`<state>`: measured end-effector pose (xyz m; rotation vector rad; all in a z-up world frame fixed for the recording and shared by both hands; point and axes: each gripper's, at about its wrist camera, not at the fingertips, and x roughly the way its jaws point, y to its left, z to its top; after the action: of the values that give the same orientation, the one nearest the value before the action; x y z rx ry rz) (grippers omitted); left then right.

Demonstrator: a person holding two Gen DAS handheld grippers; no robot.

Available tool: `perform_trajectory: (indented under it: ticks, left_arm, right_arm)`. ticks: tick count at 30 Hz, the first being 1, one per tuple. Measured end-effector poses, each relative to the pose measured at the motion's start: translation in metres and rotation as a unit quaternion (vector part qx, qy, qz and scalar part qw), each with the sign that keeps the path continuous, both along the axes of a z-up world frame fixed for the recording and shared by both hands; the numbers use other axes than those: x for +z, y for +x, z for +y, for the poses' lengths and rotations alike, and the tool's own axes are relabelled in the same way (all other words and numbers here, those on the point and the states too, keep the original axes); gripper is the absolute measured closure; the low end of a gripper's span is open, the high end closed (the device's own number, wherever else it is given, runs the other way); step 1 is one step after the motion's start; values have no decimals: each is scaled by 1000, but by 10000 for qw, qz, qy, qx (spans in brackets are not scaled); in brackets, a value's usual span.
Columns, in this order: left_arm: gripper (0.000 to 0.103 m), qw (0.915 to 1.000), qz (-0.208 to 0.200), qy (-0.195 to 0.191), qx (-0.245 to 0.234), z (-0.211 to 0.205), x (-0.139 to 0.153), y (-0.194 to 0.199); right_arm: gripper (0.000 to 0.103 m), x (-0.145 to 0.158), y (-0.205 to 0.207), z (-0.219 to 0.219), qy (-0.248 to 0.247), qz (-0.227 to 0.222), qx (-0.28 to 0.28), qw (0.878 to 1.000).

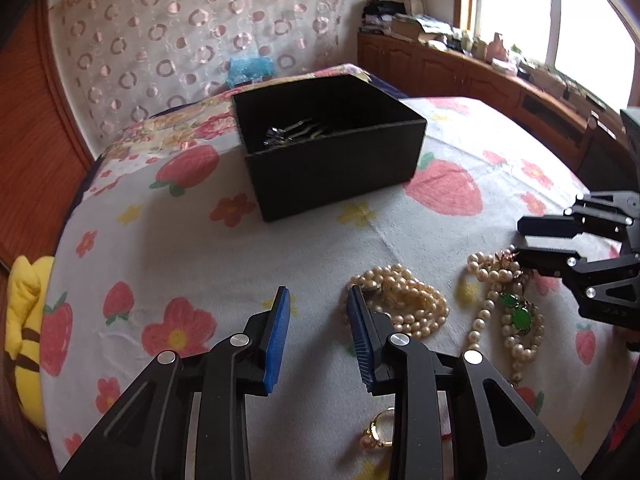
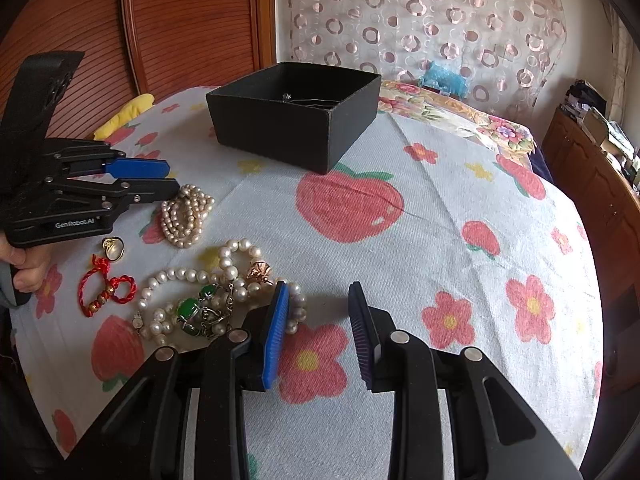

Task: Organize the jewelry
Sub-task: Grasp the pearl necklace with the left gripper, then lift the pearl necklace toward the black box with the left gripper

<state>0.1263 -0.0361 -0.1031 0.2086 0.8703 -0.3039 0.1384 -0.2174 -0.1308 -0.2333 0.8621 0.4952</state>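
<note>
Left tongs (image 1: 318, 300): released, blue pads spread wide, nothing between them; low over the bed, right pad just beside the pearl bundle.
Right tongs (image 2: 318, 296): released too, gap wide and bare; left pad (image 2: 276, 328) at the edge of the pearl strand, partly covering it.
Pearl bundle (image 1: 404, 304): coiled heap on the bedspread, near side of the box, well apart from it.
Pearl strand (image 2: 188, 280): looped loosely beside the bundle, tangled with the green pendant (image 2: 190, 308) and a small pink-gold piece (image 2: 260, 270).
Ring (image 2: 113, 246): gold with a pale stone, flat on the spread near the left tongs' body (seen under the left tongs in their own view).
Red cord (image 2: 102, 290): knotted bracelet with gold beads, just beside the ring, toward the bed's left edge.
Box (image 1: 332, 144): black, lidless, upright on the bedspread beyond all the jewelry; some silvery pieces (image 1: 286, 132) inside at its back-left part, kind not clear.
Bedspread (image 2: 460, 208): white with strawberries and flowers; wide bare stretch between jewelry and box, and to the right of the right tongs.
Edges: yellow plush (image 1: 26, 320) at the bed's left edge; wooden panel (image 2: 180, 20) behind it; patterned curtain (image 1: 192, 36) beyond the box; wooden cabinets (image 1: 460, 68) piled with clutter along the window side.
In the way: nothing standing between either tongs and the box (only flat cloth).
</note>
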Motion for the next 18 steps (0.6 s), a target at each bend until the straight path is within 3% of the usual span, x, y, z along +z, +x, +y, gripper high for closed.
perform_trajectory:
  ticks: [5,7,10,18]
  left_arm:
    - [77,9999,-49,101,-90,-6,-1,2]
    - [99,9998,-11,11,-211,-7,-1,0]
    - [99,9995,-201,95,-211,-11,3,-7]
    - [99,9962,-798,-287,-216,-9,48,-35]
  right_arm:
    - [70,0,0,1,-8,-7,-1,10000]
    - [70,0,0,1,-15,-11,-1,10000]
    - [70,0,0,1,-12,-10,-1,10000]
    - [70,0,-1,1,-13,-10,-2,10000]
